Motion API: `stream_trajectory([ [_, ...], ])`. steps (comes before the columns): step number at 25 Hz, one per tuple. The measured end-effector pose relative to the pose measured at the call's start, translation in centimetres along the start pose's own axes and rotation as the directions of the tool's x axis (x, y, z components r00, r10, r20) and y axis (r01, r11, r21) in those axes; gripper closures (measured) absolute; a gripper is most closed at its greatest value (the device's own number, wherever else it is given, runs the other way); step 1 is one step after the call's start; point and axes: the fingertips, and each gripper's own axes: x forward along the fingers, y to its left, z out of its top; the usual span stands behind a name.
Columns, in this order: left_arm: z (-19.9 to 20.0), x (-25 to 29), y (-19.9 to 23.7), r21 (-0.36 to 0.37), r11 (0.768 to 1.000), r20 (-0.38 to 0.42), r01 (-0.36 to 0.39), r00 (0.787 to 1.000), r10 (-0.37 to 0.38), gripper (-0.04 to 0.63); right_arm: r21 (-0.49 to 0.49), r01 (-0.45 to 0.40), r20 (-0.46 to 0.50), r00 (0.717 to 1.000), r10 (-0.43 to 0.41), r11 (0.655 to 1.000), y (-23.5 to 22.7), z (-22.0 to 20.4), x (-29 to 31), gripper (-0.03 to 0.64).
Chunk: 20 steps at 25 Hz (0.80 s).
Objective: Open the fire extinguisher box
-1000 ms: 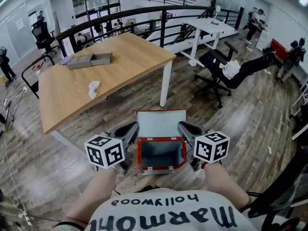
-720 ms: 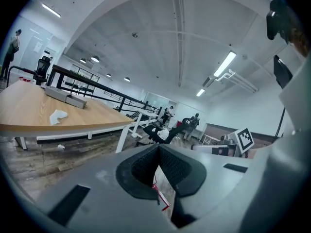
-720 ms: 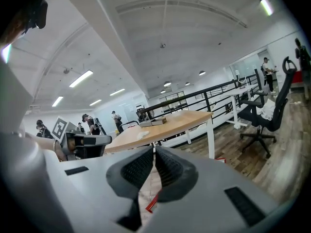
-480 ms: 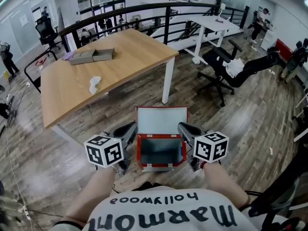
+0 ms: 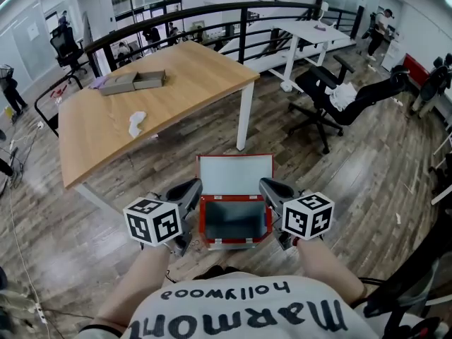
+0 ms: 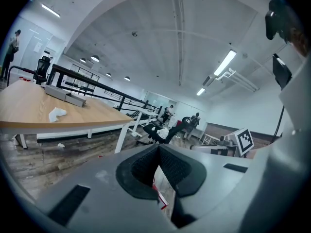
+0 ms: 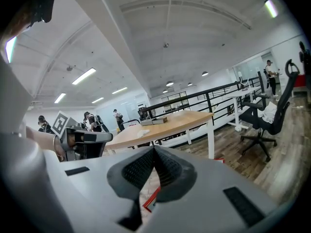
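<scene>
The red fire extinguisher box [image 5: 235, 200] stands on the wooden floor in front of me. Its lid [image 5: 234, 175] is swung back, white inside up, and the grey interior shows. My left gripper [image 5: 189, 187] hangs just left of the box and my right gripper [image 5: 268, 185] just right of it, both beside its walls. In the left gripper view the jaws [image 6: 158, 147] meet at the tip, shut on nothing, with a red box edge [image 6: 161, 198] below them. The right gripper [image 7: 154, 150] has just been closing and is shut with nothing between its pads.
A wooden table [image 5: 176, 83] stands ahead on the left with a flat grey box [image 5: 133, 83] and a crumpled tissue [image 5: 135, 124] on it. A black office chair [image 5: 332, 97] is ahead on the right. A black railing [image 5: 176, 21] runs behind the table.
</scene>
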Motion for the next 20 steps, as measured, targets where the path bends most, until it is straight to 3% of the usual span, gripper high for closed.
stream_trajectory([
  [20,-0.60,0.10,-0.38,-0.008,1.000,-0.005,0.001,1.000,-0.001,0.589,0.058,-0.012,0.008,1.000,0.012,0.998,-0.49,-0.72,-0.30,0.609],
])
